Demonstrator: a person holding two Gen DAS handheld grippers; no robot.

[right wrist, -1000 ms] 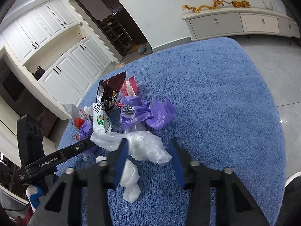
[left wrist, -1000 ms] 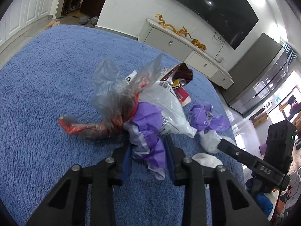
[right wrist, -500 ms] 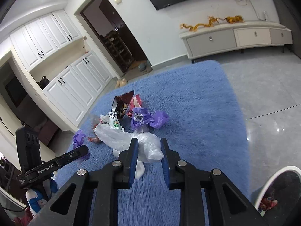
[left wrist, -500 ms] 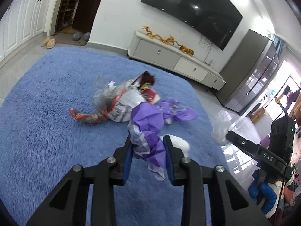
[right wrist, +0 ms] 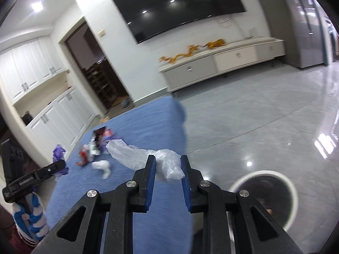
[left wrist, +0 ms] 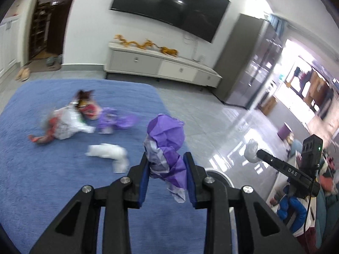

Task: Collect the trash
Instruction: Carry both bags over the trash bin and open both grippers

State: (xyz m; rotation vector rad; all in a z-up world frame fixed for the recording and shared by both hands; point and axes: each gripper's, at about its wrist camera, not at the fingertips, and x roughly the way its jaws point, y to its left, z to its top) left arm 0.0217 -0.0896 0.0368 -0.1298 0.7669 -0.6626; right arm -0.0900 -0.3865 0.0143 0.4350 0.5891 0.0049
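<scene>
My left gripper (left wrist: pixel 167 165) is shut on a crumpled purple wrapper (left wrist: pixel 165 139) and holds it up above the blue rug (left wrist: pixel 42 180). My right gripper (right wrist: pixel 168 166) is shut on a clear plastic bag (right wrist: pixel 135 152), lifted above the rug's edge. A white-rimmed round bin (right wrist: pixel 267 192) stands on the grey floor at the lower right of the right wrist view; its rim also peeks out behind my left fingers (left wrist: pixel 220 176). Several pieces of trash lie on the rug: a red and white wrapper pile (left wrist: pixel 63 122), purple scraps (left wrist: pixel 116 120) and a white crumpled tissue (left wrist: pixel 108 151).
A white TV cabinet (left wrist: pixel 161 67) stands along the far wall under a large black TV (left wrist: pixel 169 8). White cupboards (right wrist: pixel 42 114) line the left side. Glossy grey floor (right wrist: pixel 264 122) lies right of the rug.
Both grippers rose and swung right, away from the trash pile, each carrying its piece. The right gripper closed on the clear bag. The bin came into view.
</scene>
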